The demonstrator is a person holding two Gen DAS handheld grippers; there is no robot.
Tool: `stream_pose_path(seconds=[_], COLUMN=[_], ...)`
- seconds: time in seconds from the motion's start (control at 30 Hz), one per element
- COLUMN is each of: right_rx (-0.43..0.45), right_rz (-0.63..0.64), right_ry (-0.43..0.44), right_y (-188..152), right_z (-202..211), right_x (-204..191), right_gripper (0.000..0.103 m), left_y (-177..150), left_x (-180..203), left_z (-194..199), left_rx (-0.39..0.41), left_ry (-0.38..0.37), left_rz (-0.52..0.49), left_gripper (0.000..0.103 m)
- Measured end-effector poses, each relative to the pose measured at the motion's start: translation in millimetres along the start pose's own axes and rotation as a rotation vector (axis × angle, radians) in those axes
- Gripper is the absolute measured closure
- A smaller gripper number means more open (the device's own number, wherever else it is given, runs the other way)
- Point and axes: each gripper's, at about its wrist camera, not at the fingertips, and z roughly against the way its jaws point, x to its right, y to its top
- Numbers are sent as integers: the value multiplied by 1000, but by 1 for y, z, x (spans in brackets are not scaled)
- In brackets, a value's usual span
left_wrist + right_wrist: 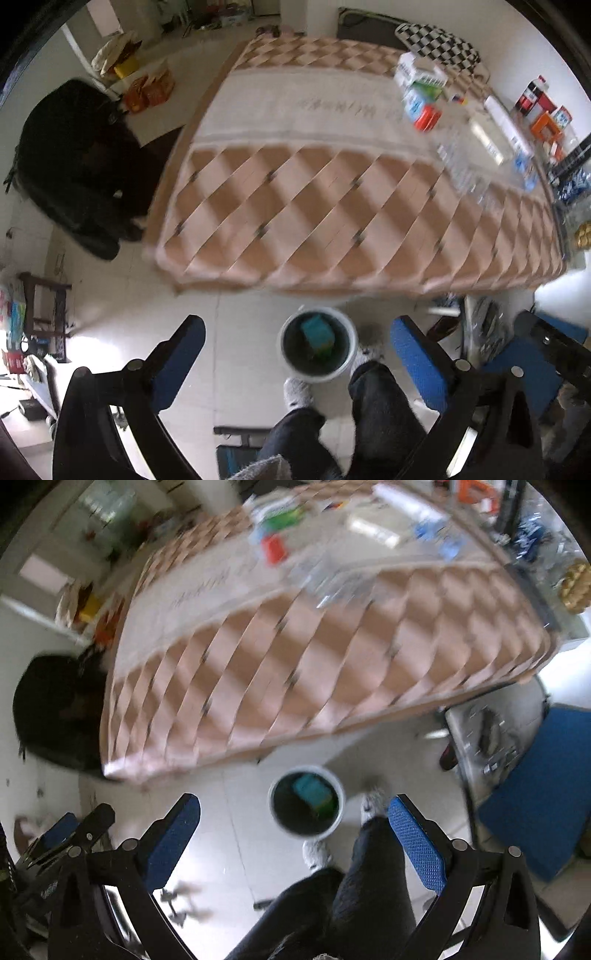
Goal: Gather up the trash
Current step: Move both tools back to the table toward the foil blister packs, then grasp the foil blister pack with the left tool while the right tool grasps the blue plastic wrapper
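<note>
Fingers spread wide and empty on both: the left hand-held gripper (297, 354) and the right hand-held gripper (293, 829) each hang above the tiled floor. Between the blue pads sits a white bin (318, 344) holding a teal box (317, 329), beside the person's slippered feet. Beyond, cartons (421, 94) and clear plastic bottles (461, 166) lie on the checkered bench (295, 206).
</note>
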Motion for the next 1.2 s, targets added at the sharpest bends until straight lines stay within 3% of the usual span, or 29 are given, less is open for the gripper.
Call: stream_pose_path(seconds=[0.1,0.23,0.4,0.6,0.63,0.7,0.8,0.87,0.93,1.03,1.1,1.2], right_rx=[17,36,-5,-91,-102,-120,-141,-163,-184,-182,-173,-157], right_rz=[-45,-98,-138,-148,-141,-115,-58,-27,-17,-22,-14,-23], right_ry=[-35,-76,-99,-102,-104,-117,-136,-144,-129,-96,-92,-53], right_y=[50,126,230,314,323,340,357,364,368,373,374,371], right_z=[7,-1,-37,-92,-102,-118,-137,-149,-158,-158,-154,-145], right_x=[40,97,151,193,196,199,199,199,200,202,199,196], right_gripper=[0,0,0,0,0,0,0,0,1,19,53,59], left_y=[39,93,156,203,206,211,219,220,221,221,220,223], left_x=[35,88,150,201,206,215,230,237,245,250,252,253], left_z=[-12,-43,-102,-187,-197,-212,-211,-208,-207,-206,-204,-194], left_rx=[5,-52,-196,-401,-421,-445,-414,-409,-396,-387,-381,-352], left_ry=[-4,-21,-51,-53,-46,-16,41,44,77,91,103,113], left_rz=[-8,14,98,179,191,189,157,147,117,83,71,50], left_gripper=[0,0,1,1,3,18,24,40,40,40,40,40])
